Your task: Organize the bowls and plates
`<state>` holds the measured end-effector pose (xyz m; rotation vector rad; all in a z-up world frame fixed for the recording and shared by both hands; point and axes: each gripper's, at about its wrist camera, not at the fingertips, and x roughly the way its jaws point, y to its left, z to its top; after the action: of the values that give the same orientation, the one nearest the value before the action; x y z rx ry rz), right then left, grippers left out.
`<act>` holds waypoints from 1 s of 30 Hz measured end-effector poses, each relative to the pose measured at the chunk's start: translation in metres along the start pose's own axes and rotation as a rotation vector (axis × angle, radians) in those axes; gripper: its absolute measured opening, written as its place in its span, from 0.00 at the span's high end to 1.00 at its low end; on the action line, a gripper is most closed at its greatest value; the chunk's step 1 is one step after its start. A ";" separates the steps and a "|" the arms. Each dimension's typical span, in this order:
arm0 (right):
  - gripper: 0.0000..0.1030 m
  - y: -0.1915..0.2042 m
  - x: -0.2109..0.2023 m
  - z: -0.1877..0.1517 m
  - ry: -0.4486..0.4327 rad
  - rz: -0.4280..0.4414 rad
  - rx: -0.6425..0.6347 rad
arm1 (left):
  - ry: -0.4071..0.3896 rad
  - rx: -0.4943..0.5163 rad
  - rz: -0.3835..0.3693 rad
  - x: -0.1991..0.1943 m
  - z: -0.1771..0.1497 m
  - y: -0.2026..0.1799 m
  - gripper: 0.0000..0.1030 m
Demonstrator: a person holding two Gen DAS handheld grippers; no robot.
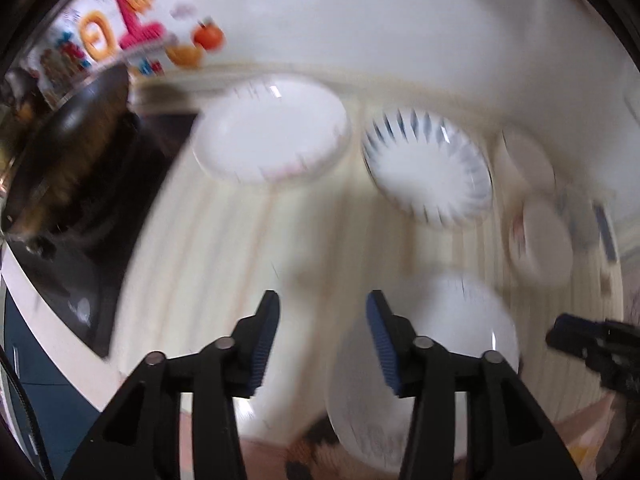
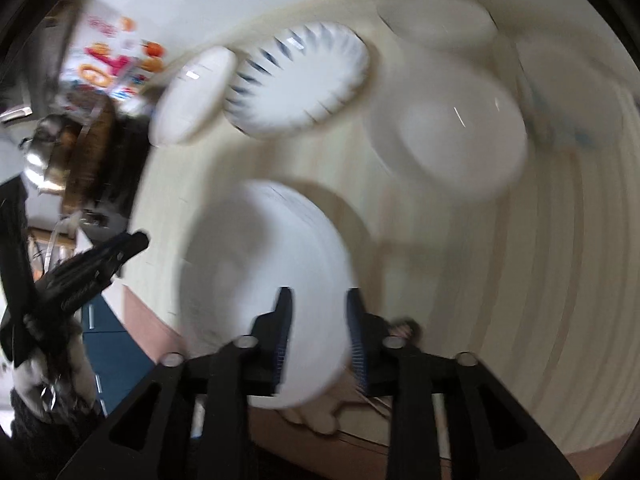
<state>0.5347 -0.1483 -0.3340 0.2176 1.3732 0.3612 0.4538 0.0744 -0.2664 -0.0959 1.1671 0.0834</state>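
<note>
Both views are motion-blurred. A cream counter [image 1: 240, 248] carries a plain white plate [image 1: 272, 128], a blue-rayed plate [image 1: 428, 164] and two small bowls [image 1: 540, 244] at the right. My left gripper [image 1: 323, 316] is open and empty above the counter. A white plate [image 1: 424, 360] lies near the front edge, with my right gripper's tip [image 1: 576, 336] beside it. In the right wrist view my right gripper [image 2: 319, 304] straddles the rim of that white plate [image 2: 260, 272], jaws close around it. The blue-rayed plate [image 2: 296, 80] and a white bowl [image 2: 448, 132] lie beyond.
A dark pan [image 1: 68, 152] sits on a stove at the left. A colourful carton [image 1: 128, 28] stands against the back wall. The counter's front edge [image 2: 360, 440] runs just below my right gripper. My left gripper [image 2: 100, 264] shows at the left.
</note>
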 end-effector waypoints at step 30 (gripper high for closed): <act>0.83 0.099 0.225 0.294 -0.054 0.020 -0.073 | 0.041 -0.325 0.135 0.182 0.140 0.144 0.83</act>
<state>0.8456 0.0447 -0.4485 0.1794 1.3035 0.4182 0.6363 0.2371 -0.3840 -0.3068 1.1922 0.3918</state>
